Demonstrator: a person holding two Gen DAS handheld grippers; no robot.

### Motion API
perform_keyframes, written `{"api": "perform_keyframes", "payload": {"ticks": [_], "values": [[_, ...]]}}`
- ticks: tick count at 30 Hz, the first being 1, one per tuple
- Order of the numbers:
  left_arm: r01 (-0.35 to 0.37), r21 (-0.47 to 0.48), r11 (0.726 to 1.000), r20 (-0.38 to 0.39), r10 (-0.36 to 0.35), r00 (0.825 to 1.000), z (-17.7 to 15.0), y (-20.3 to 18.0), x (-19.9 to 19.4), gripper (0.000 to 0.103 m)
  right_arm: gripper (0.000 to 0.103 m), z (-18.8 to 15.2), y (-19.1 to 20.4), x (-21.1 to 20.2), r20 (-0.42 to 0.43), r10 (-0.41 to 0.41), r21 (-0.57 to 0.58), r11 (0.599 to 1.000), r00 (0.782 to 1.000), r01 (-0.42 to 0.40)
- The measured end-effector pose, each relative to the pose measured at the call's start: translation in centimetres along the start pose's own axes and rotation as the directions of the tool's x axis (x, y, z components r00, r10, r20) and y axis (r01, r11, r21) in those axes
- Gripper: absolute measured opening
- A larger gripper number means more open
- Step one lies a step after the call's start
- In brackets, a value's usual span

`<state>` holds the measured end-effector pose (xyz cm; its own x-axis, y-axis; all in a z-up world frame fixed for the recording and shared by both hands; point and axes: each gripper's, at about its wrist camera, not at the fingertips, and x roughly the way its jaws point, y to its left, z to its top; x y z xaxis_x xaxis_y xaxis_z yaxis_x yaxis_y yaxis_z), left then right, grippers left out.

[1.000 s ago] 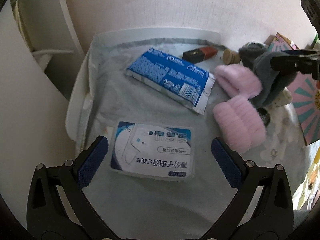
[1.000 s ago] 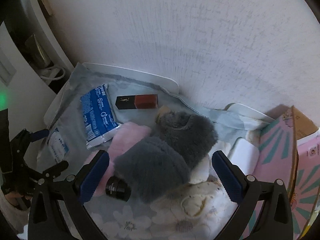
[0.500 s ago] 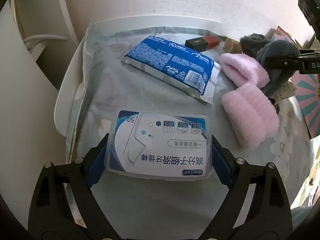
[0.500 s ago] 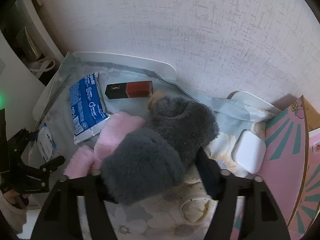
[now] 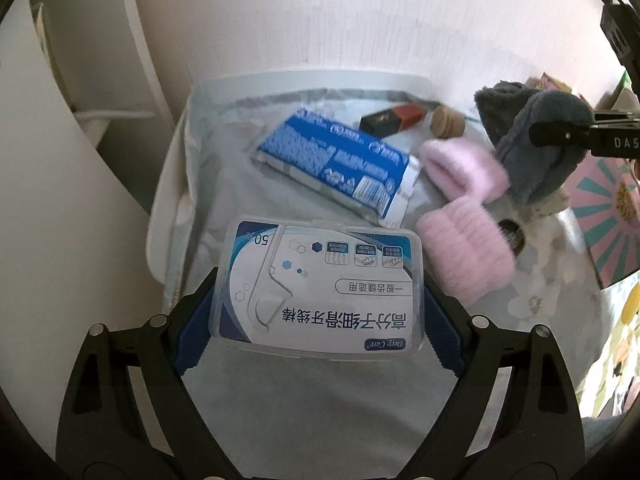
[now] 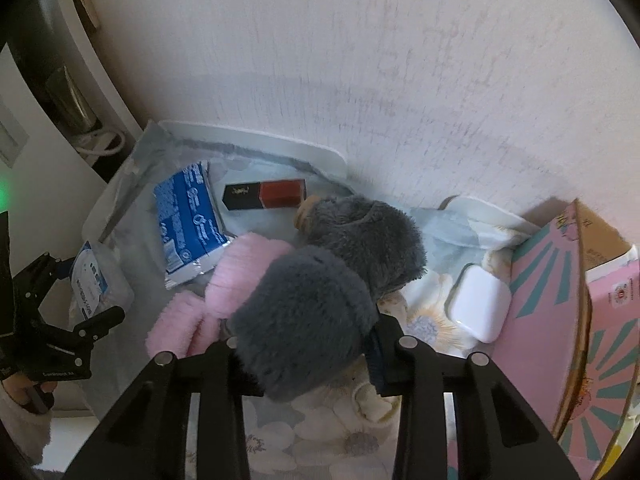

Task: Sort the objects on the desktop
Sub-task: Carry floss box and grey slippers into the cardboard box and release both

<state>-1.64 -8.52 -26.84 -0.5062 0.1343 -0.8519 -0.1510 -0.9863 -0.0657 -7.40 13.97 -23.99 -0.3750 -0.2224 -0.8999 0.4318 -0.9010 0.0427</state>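
My left gripper (image 5: 320, 316) is clamped on the clear floss-pick box (image 5: 320, 288), holding it by its two short sides above the left part of the cloth-covered table (image 5: 320, 400), near its left edge. My right gripper (image 6: 304, 344) is squeezed onto the grey fluffy slipper (image 6: 304, 312), whose mate (image 6: 368, 236) sits just behind it toward the back edge, with the pink slippers (image 6: 240, 276) touching on the left and the blue packet (image 6: 188, 220) and the red-and-black box (image 6: 266, 195) beyond.
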Motion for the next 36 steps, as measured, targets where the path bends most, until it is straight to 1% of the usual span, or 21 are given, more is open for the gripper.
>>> {"api": "perform_keyframes", "payload": {"ticks": [3,5,10,15,18,21,24,28,31,33,36], "values": [[0.006,-0.008,1.000,0.012,-0.006,1.000,1.2,0.0,-1.6,0.089,0.033,0.5,-0.1,-1.9,0.026,-0.001,-0.009,1.000,1.000,0.001],[0.013,-0.016,1.000,0.024,-0.013,1.000,2.7,-0.4,-2.6,0.089,0.033,0.9,-0.3,-3.5,0.048,-0.002,-0.011,1.000,0.999,0.002],[0.039,-0.017,0.999,0.072,-0.038,0.997,5.5,-1.2,-6.3,0.089,0.033,1.7,-0.4,-8.1,0.106,0.015,-0.038,0.999,0.994,-0.011],[0.033,0.025,0.999,0.117,-0.035,0.992,9.2,-3.9,-9.2,0.089,0.033,1.9,-0.9,-12.3,0.166,0.006,-0.069,0.998,0.986,0.006],[0.058,0.064,0.996,0.161,-0.068,0.985,11.5,-6.0,-11.0,0.089,0.033,1.7,-2.0,-14.6,0.195,-0.009,-0.059,0.998,0.981,0.021],[0.092,0.112,0.989,0.198,-0.113,0.974,13.9,-8.4,-12.3,0.089,0.033,1.1,-3.7,-16.4,0.204,-0.054,-0.040,0.997,0.978,0.064],[0.121,0.154,0.981,0.206,-0.152,0.967,16.1,-11.2,-12.7,0.089,0.033,0.2,-5.6,-17.8,0.199,-0.101,-0.004,0.995,0.975,0.103],[0.192,0.201,0.961,0.192,-0.231,0.954,18.3,-15.1,-12.1,0.089,0.033,-1.6,-8.3,-19.1,0.181,-0.152,0.051,0.988,0.972,0.145],[0.249,0.234,0.940,0.157,-0.289,0.944,19.7,-18.4,-10.6,0.089,0.033,-3.1,-10.3,-19.4,0.155,-0.187,0.086,0.981,0.970,0.176],[0.270,0.255,0.928,0.140,-0.312,0.940,20.2,-20.2,-9.8,0.089,0.033,-4.2,-11.5,-19.5,0.133,-0.206,0.103,0.976,0.969,0.194],[0.306,0.292,0.906,0.099,-0.346,0.933,20.8,-23.5,-8.0,0.089,0.033,-6.0,-13.3,-18.8,0.076,-0.229,0.118,0.969,0.971,0.219]]}}
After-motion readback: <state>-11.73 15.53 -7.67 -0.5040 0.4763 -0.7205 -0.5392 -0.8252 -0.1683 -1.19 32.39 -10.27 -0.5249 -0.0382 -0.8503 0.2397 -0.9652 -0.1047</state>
